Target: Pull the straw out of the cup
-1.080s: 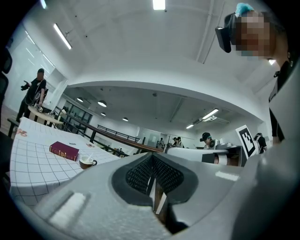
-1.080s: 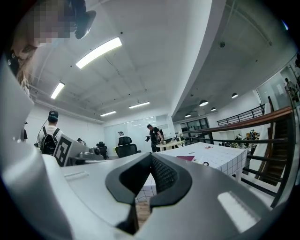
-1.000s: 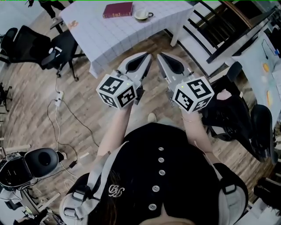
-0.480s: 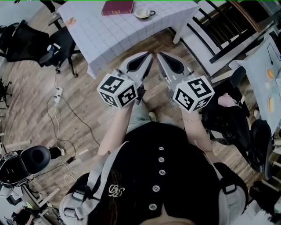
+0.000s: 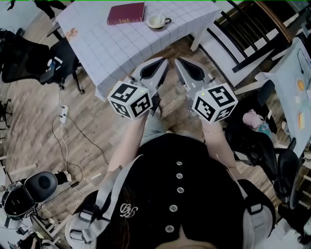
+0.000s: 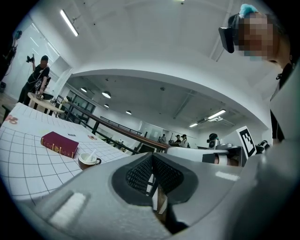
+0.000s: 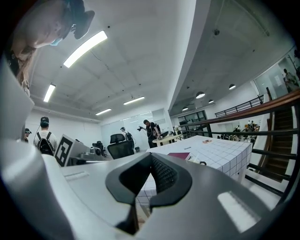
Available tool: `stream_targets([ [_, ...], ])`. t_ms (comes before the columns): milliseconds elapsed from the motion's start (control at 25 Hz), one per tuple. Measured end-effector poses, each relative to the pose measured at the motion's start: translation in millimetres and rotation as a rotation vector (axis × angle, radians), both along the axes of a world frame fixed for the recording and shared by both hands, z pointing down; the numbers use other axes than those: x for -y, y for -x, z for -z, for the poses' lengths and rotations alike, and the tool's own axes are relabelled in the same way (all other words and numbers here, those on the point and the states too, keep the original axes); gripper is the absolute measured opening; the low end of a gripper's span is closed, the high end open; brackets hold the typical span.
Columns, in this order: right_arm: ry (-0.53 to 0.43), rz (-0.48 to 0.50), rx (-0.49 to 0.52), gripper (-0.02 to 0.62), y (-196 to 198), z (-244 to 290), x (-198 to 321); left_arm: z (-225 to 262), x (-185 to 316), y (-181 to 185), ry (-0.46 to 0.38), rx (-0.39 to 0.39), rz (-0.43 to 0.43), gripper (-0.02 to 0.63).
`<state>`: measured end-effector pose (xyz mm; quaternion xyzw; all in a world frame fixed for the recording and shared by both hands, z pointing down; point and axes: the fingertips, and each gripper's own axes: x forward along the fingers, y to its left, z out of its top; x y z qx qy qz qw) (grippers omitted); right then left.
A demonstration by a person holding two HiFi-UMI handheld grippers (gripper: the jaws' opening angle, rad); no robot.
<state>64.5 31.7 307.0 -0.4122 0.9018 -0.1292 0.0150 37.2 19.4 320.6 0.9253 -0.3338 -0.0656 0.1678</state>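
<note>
A white cup (image 5: 156, 20) with a white straw (image 6: 92, 154) in it stands at the far side of a table (image 5: 112, 44) with a white checked cloth, next to a dark red book (image 5: 126, 13). Both grippers are held level side by side over the wooden floor, short of the table's near edge. The left gripper (image 5: 163, 62) is shut and empty, and so is the right gripper (image 5: 178, 62). In the left gripper view the cup (image 6: 87, 160) sits right of the book (image 6: 59, 144). In the right gripper view the cup (image 7: 194, 160) is small, beyond the jaws.
Black office chairs (image 5: 29, 48) stand left of the table, with cables (image 5: 63, 126) trailing on the floor. A dark railing and steps (image 5: 252, 29) run at the right, and a second table (image 5: 301, 73) is at the right edge. Other people stand far off.
The table, book and cup have come lower and nearer in the head view as the person walks toward them. Both grippers stay shut and side by side.
</note>
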Motion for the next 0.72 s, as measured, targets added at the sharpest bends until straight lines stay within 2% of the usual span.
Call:
stream_targets([
  [440, 0.003, -0.047, 0.000, -0.002, 25, 1, 132, 4, 133, 27, -0.003, 0.002, -0.046, -0.003],
  [720, -0.007, -0.103, 0.005, -0.002, 32, 9, 195, 8, 195, 40, -0.003, 0.012, -0.091, -0.003],
])
